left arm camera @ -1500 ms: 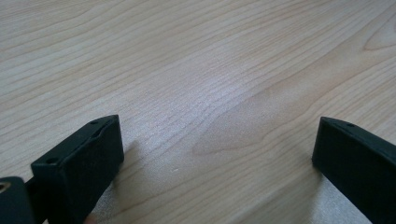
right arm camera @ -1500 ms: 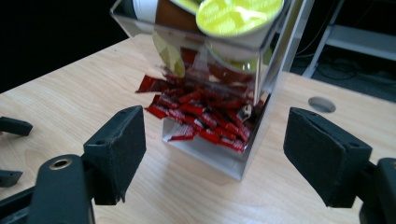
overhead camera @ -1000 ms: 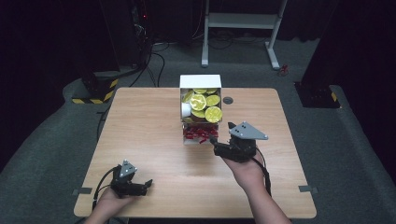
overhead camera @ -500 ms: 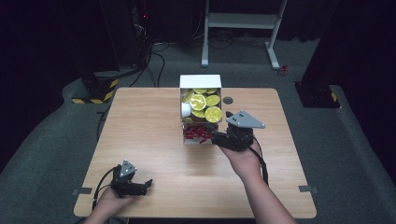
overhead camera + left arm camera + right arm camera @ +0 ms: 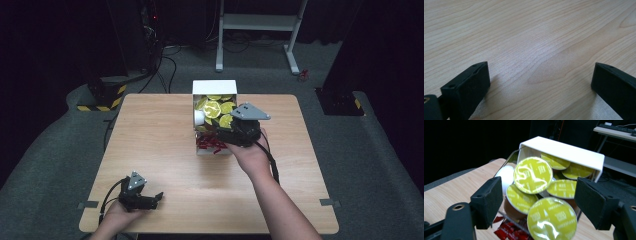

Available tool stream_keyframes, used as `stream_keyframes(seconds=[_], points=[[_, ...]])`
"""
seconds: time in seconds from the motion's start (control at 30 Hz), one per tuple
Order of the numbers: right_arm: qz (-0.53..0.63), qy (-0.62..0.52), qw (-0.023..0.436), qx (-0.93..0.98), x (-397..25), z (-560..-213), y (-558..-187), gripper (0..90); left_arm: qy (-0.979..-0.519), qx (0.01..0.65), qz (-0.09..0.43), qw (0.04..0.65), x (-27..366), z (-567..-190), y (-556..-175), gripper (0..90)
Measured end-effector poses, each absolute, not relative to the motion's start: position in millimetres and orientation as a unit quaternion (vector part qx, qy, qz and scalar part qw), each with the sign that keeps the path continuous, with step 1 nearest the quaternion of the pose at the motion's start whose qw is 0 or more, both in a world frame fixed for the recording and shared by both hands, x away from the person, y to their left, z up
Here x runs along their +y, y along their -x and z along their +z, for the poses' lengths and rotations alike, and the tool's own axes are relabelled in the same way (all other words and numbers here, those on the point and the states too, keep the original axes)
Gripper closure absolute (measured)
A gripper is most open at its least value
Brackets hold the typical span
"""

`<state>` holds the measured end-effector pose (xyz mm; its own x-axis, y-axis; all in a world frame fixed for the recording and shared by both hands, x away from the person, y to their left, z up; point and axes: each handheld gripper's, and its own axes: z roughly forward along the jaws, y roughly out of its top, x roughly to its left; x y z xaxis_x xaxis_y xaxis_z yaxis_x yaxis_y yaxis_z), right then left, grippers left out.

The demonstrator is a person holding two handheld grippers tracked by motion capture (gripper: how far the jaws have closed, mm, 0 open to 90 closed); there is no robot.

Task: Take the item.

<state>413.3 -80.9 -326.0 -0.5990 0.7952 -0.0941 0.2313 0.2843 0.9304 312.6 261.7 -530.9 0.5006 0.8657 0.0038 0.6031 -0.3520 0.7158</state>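
We take the white box (image 5: pixel 215 89) as our landmark: it stands at the far middle of the wooden table (image 5: pixel 150 150), its open side turned toward us, and it is heaped with yellow-lidded coffee capsules (image 5: pixel 213 107), with a small pile of red sachets (image 5: pixel 210 144) at its near foot. Everything turns on how those capsules lie from our right gripper (image 5: pixel 224 129). It hangs just on the near side of the box, at the box's near right corner, and its jaws stand spread wide and hold nothing. In the right gripper view the box (image 5: pixel 564 151) rises straight ahead, between the jaws, and the capsules show us their round foil lids nearly face on, so their short axis runs toward us and the rims lie across the gap. The topmost capsule (image 5: pixel 533 175) sits left of centre in that gap, a lower one (image 5: pixel 552 220) nearest us and low; we judge the lower one the readier to pinch by its rim, though we cannot tell whether it is wedged. Our left gripper (image 5: pixel 152 200) rests well apart from the box, at the table's near left corner, its jaws also spread over bare wood (image 5: pixel 529 45), so the right hand is plainly the nearer one.
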Motion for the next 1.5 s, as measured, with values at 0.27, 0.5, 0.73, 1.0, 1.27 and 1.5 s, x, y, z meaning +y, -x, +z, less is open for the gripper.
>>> stream_keyframes(seconds=[0.27, 0.5, 0.73, 1.0, 1.27, 1.5], points=[[0.475, -0.349, 0.292, 0.753, -62.2, -323.4, -433.4, 20.5, -0.801, 0.456, 0.197, 0.334, 262.5, -530.7, -312.8, 2.4], [0.461, -0.359, 0.293, 0.757, -48.0, -325.2, -442.0, 16.6, -0.801, 0.456, 0.198, 0.333, 262.5, -530.6, -312.8, 2.4], [0.451, -0.361, 0.291, 0.763, -41.5, -327.1, -447.0, 17.4, -0.801, 0.456, 0.197, 0.333, 262.5, -530.6, -312.7, 2.4], [0.442, -0.356, 0.291, 0.771, -38.4, -327.1, -451.4, 23.0, -0.801, 0.456, 0.197, 0.334, 262.4, -530.7, -312.8, 2.4], [0.428, -0.364, 0.285, 0.777, -37.6, -332.0, -457.2, 31.5, -0.801, 0.456, 0.197, 0.334, 262.5, -530.7, -312.7, 2.3], [0.437, -0.358, 0.284, 0.775, -38.6, -328.9, -452.5, 37.5, -0.801, 0.455, 0.197, 0.334, 262.5, -530.7, -312.7, 2.3]])
